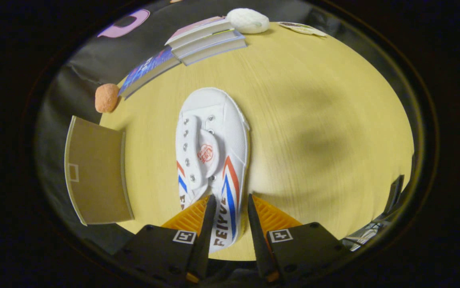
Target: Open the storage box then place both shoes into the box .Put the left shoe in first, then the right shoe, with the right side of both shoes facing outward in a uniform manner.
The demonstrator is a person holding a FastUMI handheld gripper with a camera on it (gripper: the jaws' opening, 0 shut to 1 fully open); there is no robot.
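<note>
Looking down along the gripper [228, 224] in the gripper view, there's a white canvas sneaker [213, 148] lying on the yellow wooden table [314, 120], toe pointing away from the fingers and heel end sitting right between them. It has red and blue stripes on the side, a round red logo on the tongue and no laces in the eyelets.

Containers first: off to the left of the sneaker, hanging past the table's edge, is a flat brown cardboard panel [95, 172] with a pale rim, probably the storage box or its lid, but I honestly can't tell which, and I can't see anything inside it.

Jaws: the two fingers are only a little apart, about the width of the sneaker's heel section. The left finger [205, 228] sits against the shoe's side and the right finger [257, 230] is just beside the other side. It looks like a grasp on the heel, though I can't tell for sure that both are pressing.

Beyond the sneaker's toe there's a stack of books [207, 40], with a white fluffy ball [248, 21] just beside it. An orange sponge ball [106, 97] sits left of the toe at the table's edge, next to a blue book [147, 71].
</note>
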